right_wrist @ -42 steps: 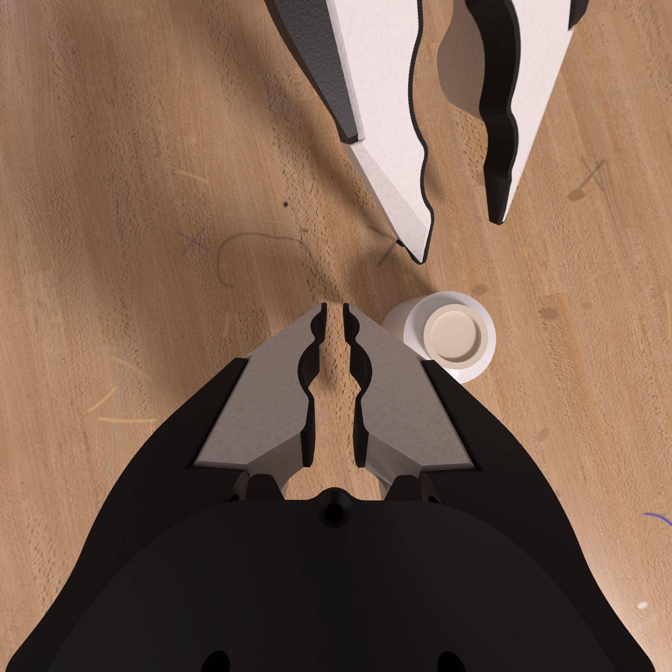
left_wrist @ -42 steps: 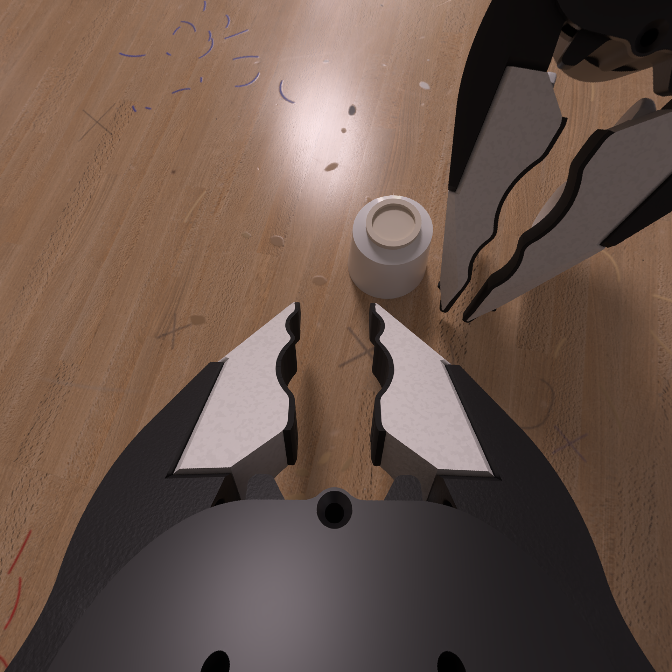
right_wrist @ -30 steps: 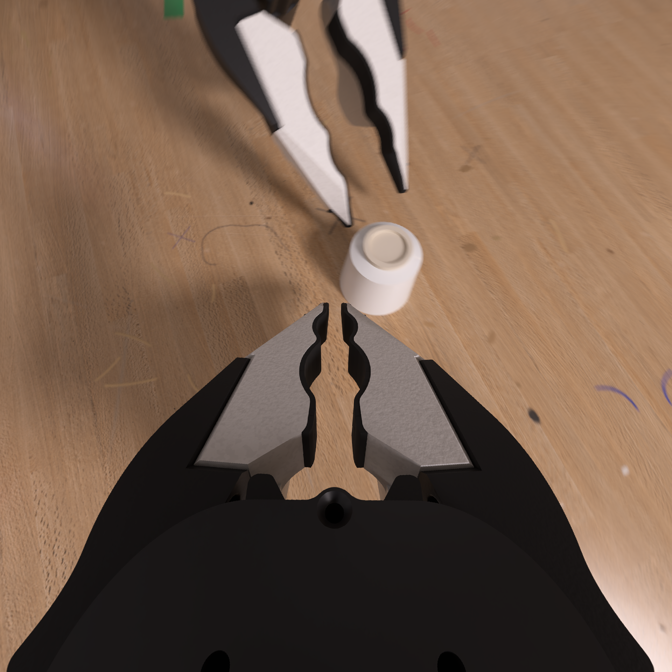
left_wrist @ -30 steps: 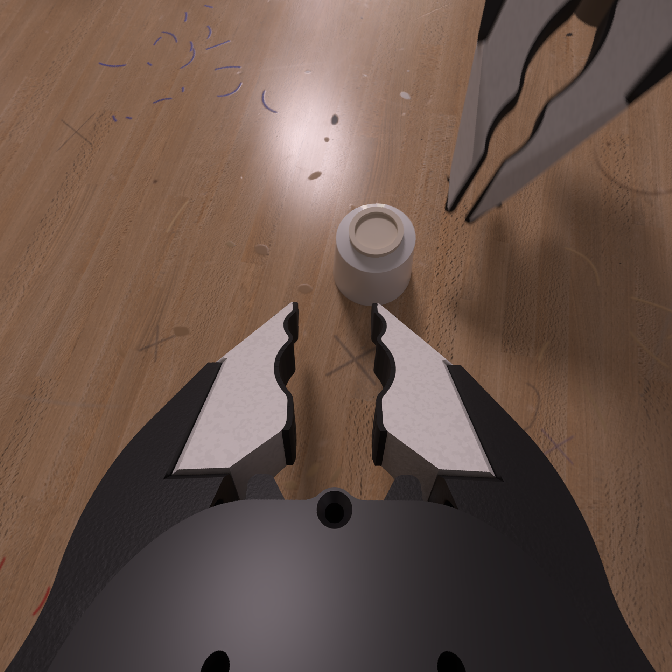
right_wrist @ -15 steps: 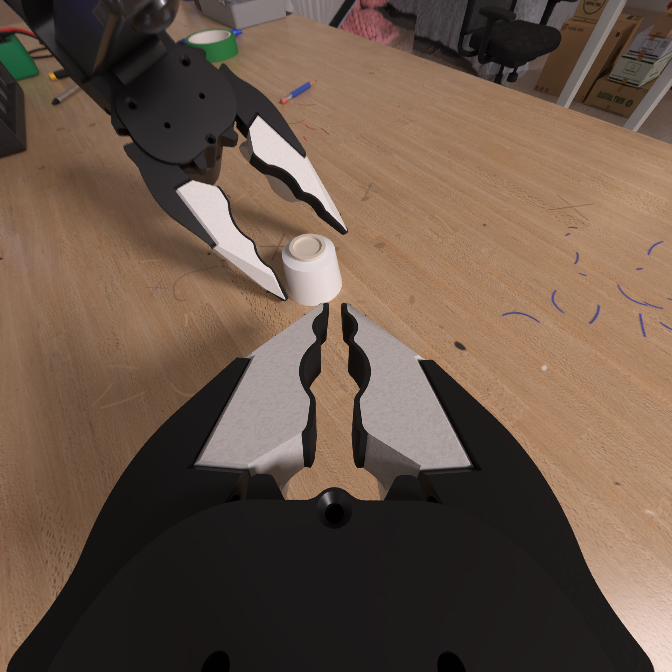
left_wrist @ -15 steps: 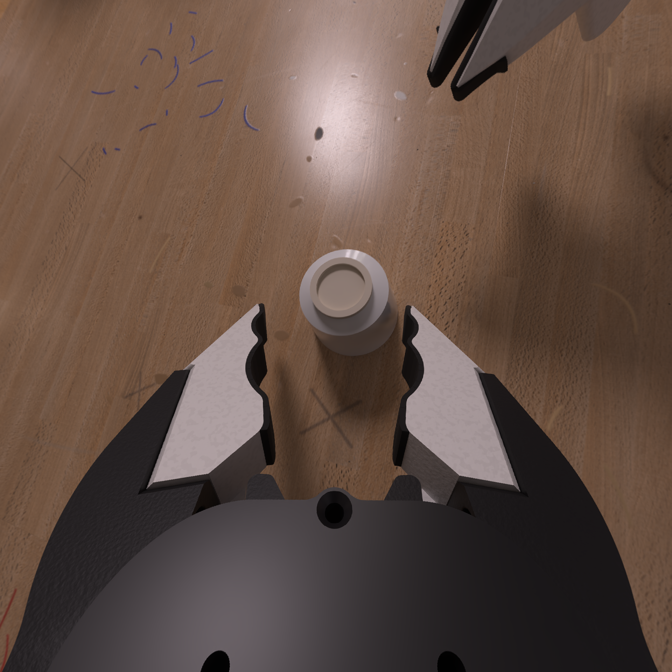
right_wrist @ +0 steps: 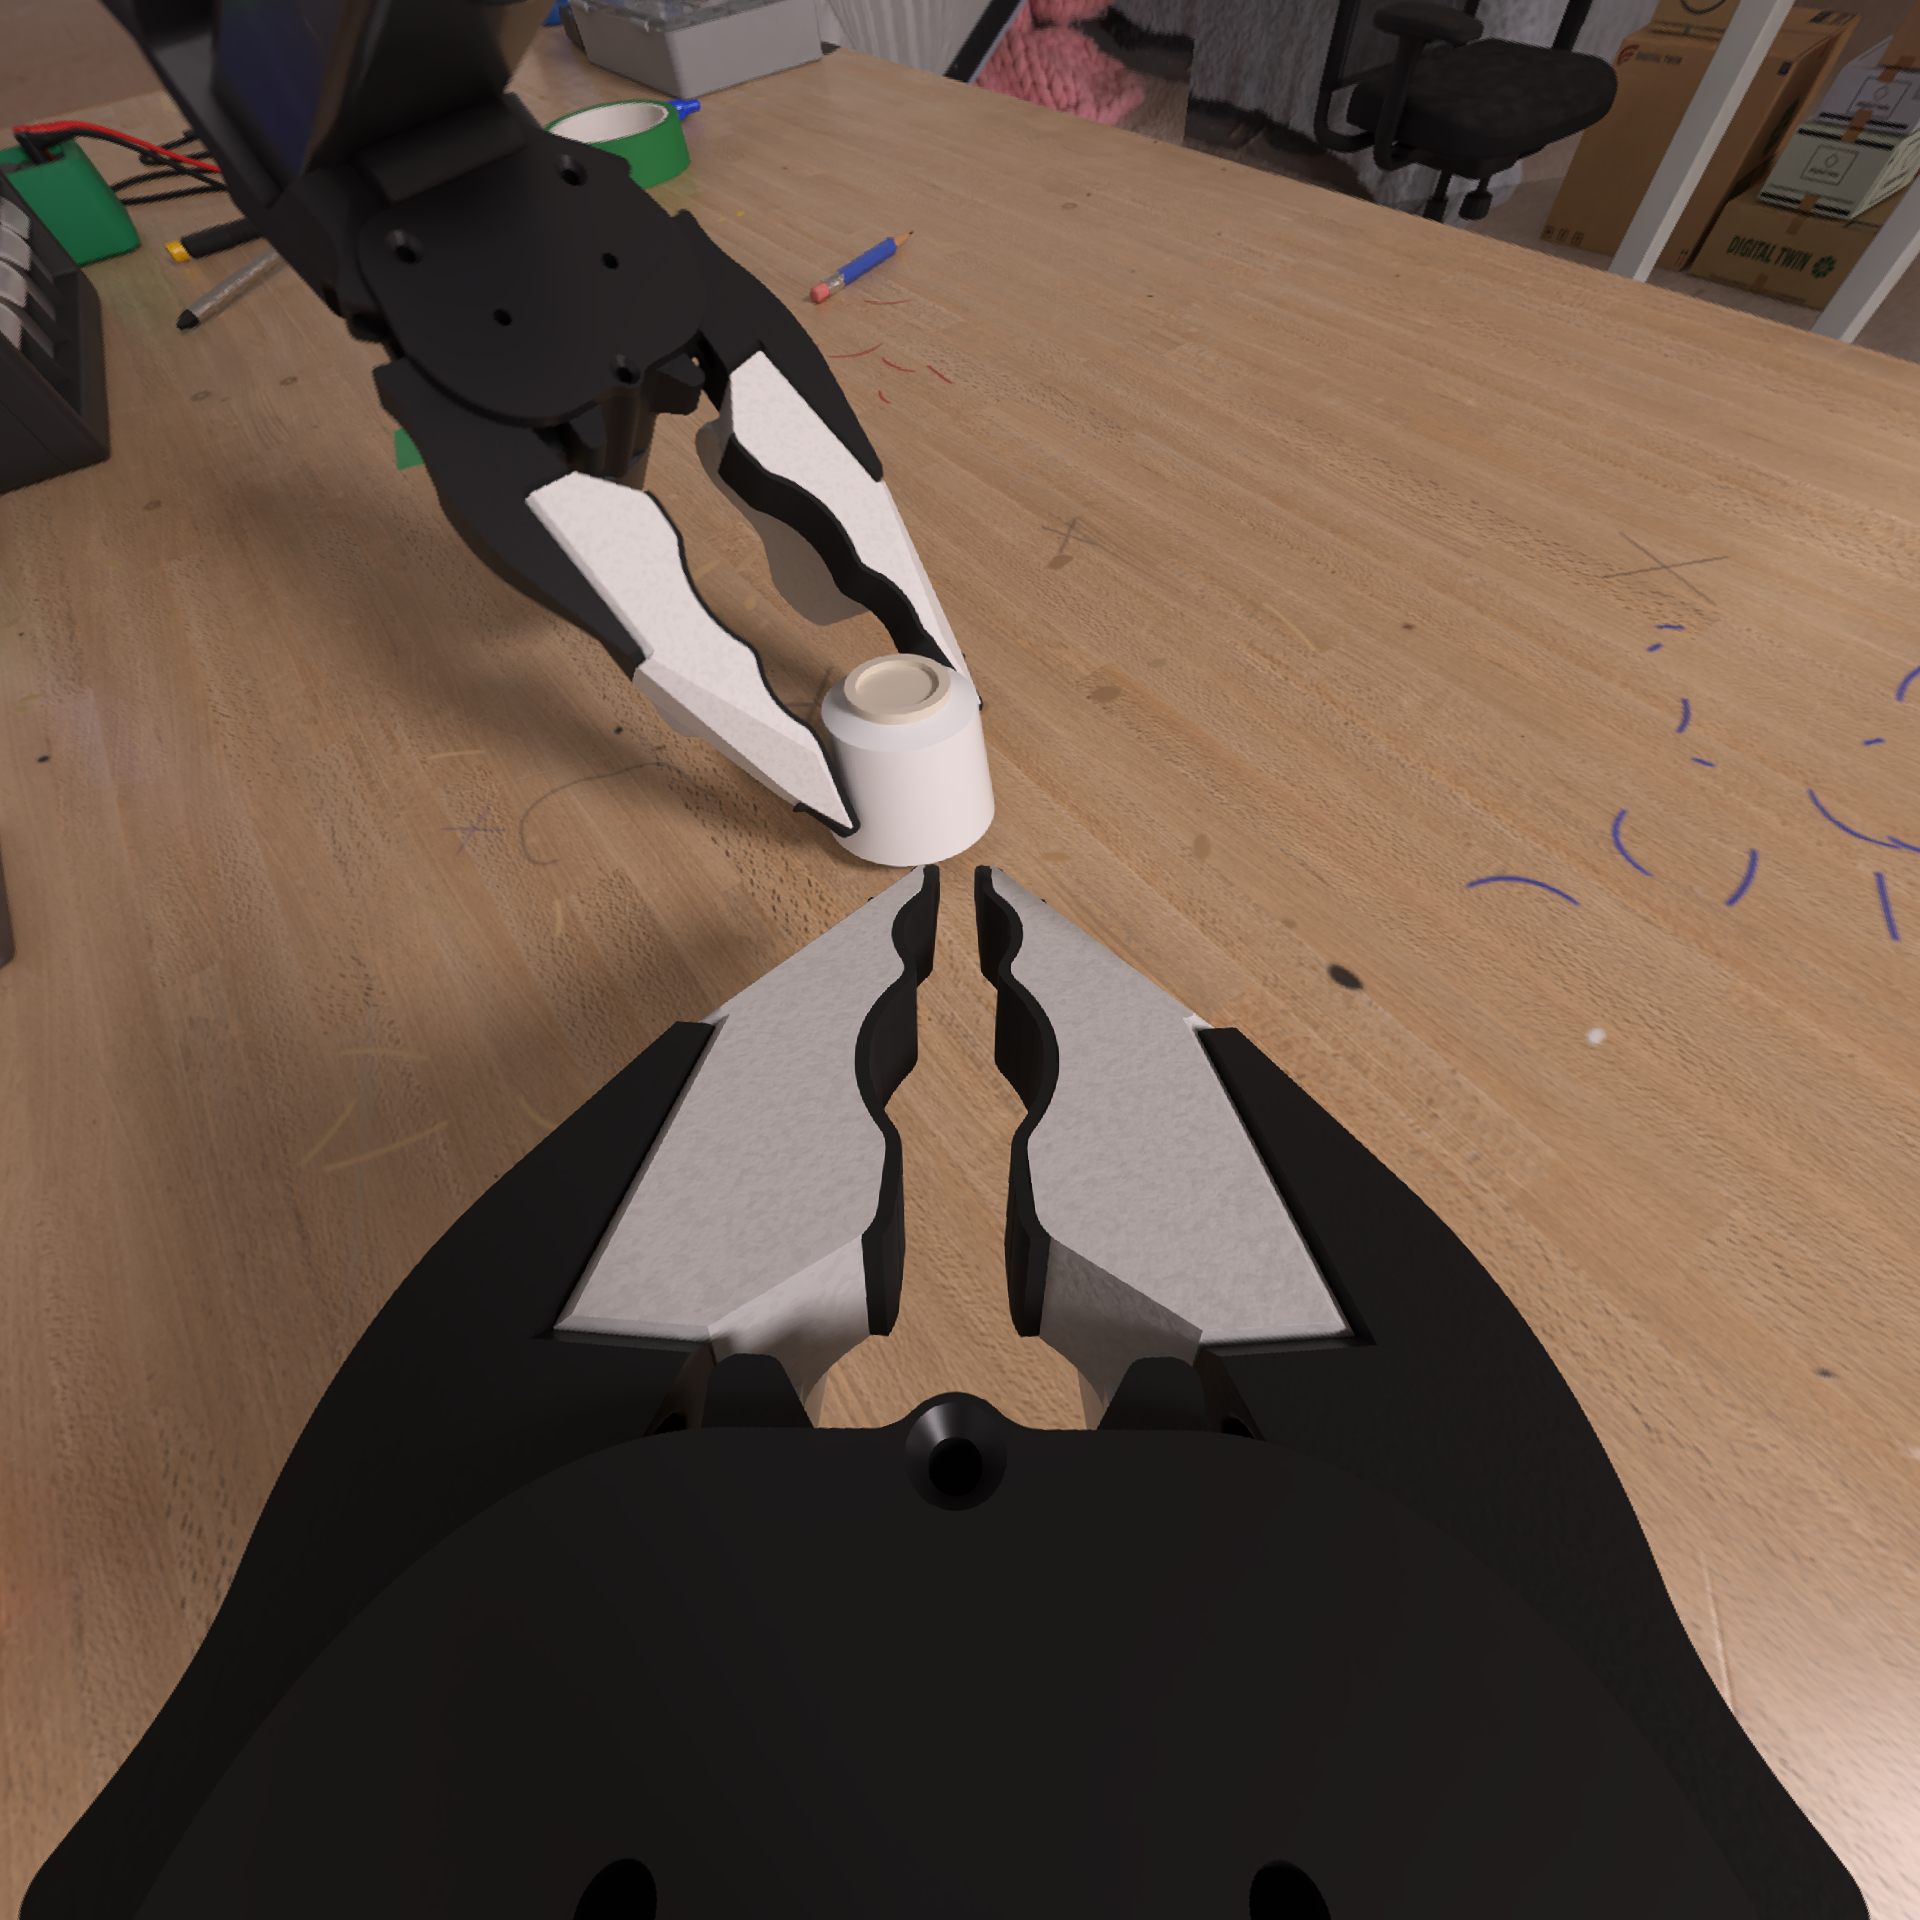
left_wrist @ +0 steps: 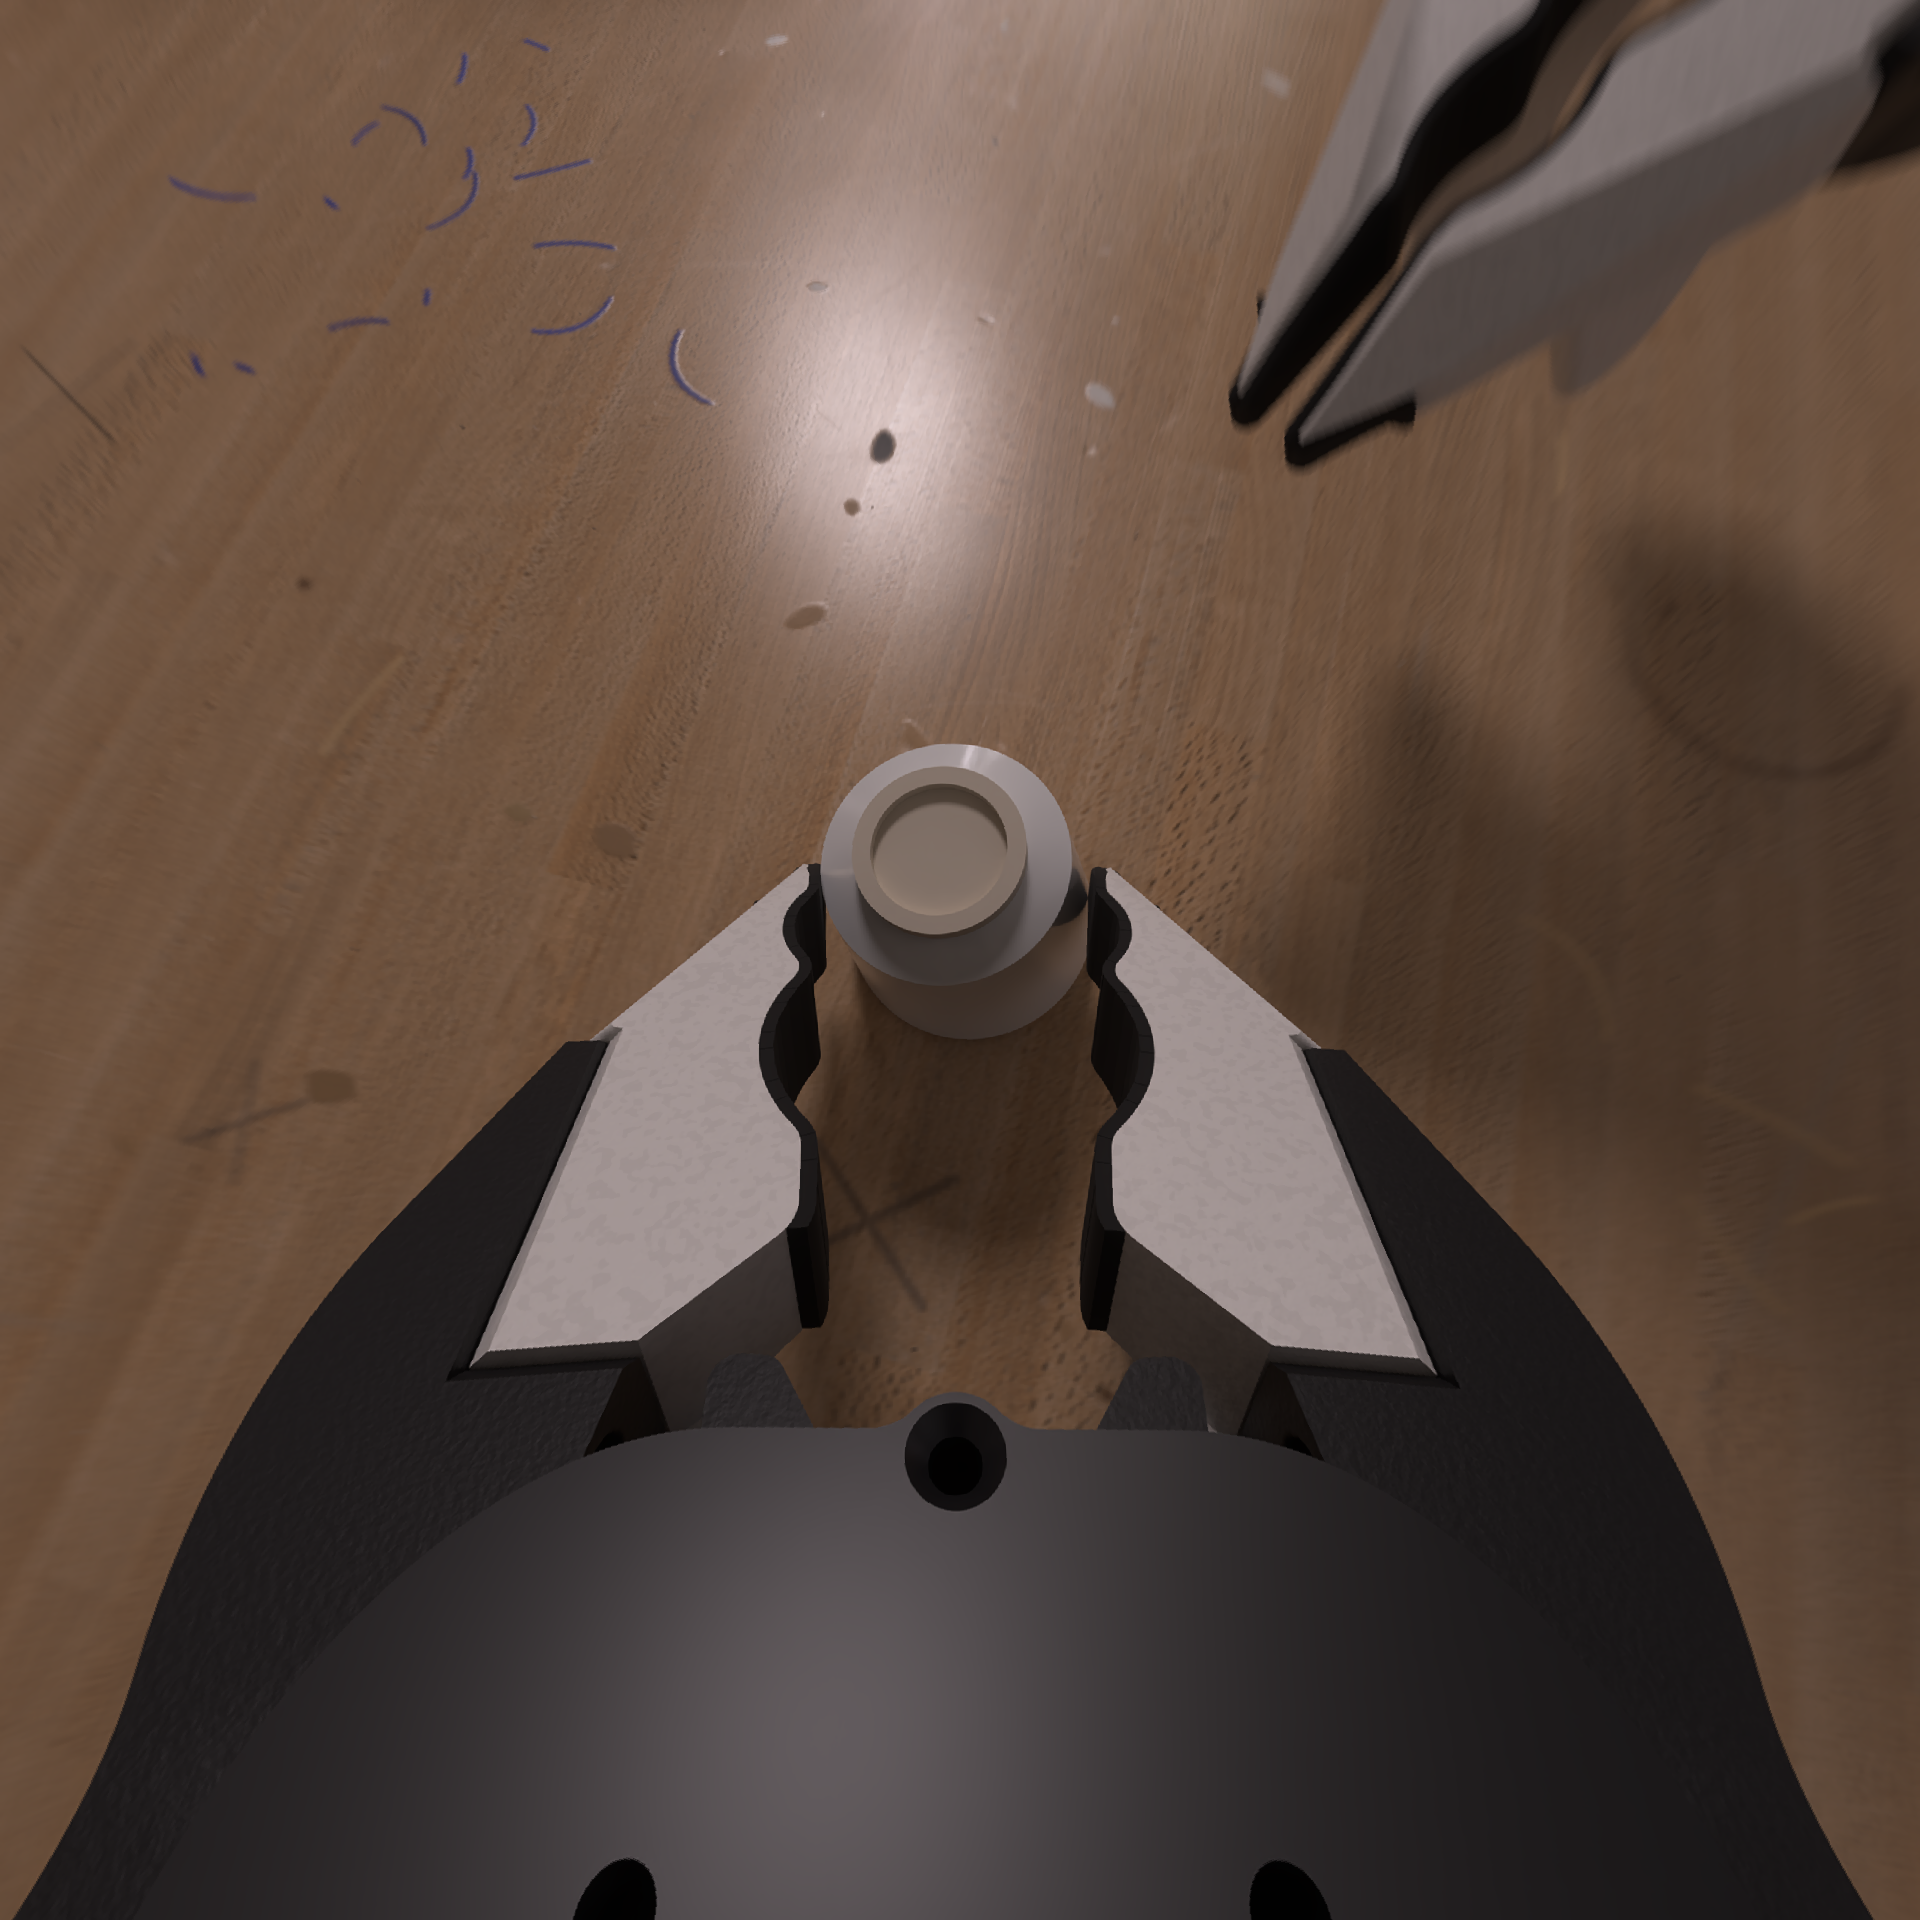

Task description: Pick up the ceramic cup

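The white ceramic cup stands upside down on the wooden table. My left gripper has its two fingertips against the cup's left and right sides, shut on it, with the cup still resting on the table. The right wrist view shows the same: the cup stands between the left gripper's white fingers. My right gripper is shut and empty, its tips just short of the cup on the near side. In the left wrist view it hangs at the upper right.
At the table's far side lie a green tape roll, a blue pencil, markers, a green device and a black box. Blue pen marks are on the wood to the right.
My left gripper has moved forward and narrowed its fingers onto the cup's sides. My right gripper has pulled back and tilted up, still shut. The cup has not moved.
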Robot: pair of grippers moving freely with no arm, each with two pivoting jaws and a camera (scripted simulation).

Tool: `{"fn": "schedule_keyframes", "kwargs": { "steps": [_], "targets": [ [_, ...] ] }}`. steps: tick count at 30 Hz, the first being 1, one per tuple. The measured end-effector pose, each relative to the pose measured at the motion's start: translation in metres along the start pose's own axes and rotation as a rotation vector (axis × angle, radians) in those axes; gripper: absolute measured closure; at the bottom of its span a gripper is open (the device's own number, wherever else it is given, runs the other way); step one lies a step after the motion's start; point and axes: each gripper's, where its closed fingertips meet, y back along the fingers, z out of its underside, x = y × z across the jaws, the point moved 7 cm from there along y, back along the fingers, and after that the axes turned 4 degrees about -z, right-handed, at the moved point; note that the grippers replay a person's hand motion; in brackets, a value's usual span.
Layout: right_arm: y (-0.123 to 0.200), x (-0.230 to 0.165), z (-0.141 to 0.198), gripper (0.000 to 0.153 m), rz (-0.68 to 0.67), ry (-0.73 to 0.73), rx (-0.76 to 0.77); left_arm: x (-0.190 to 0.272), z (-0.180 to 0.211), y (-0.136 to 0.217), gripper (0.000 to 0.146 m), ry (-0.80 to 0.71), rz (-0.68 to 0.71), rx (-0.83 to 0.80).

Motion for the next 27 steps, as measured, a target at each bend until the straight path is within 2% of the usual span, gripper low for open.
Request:
{"fn": "schedule_keyframes", "kwargs": {
  "steps": [8, 11, 20, 27],
  "targets": [
    [-0.01, -0.011, -0.008, 0.146, 0.013, -0.012, -0.003, 0.004, -0.002, 0.001, 0.095, 0.47, 0.252, 0.076],
    [-0.014, -0.012, -0.006, 0.146, -0.004, -0.03, -0.017, 0.009, -0.001, 0.0, 0.096, 0.601, 0.318, 0.092],
    [-0.02, -0.013, -0.012, 0.146, -0.031, 0.056, -0.055, 0.01, 0.001, 0.0, 0.096, 0.651, 0.367, 0.099],
    [-0.027, -0.012, -0.017, 0.145, -0.072, 0.1, -0.13, 0.008, 0.002, 0.003, 0.096, 0.61, 0.325, 0.092]
  ]
}}
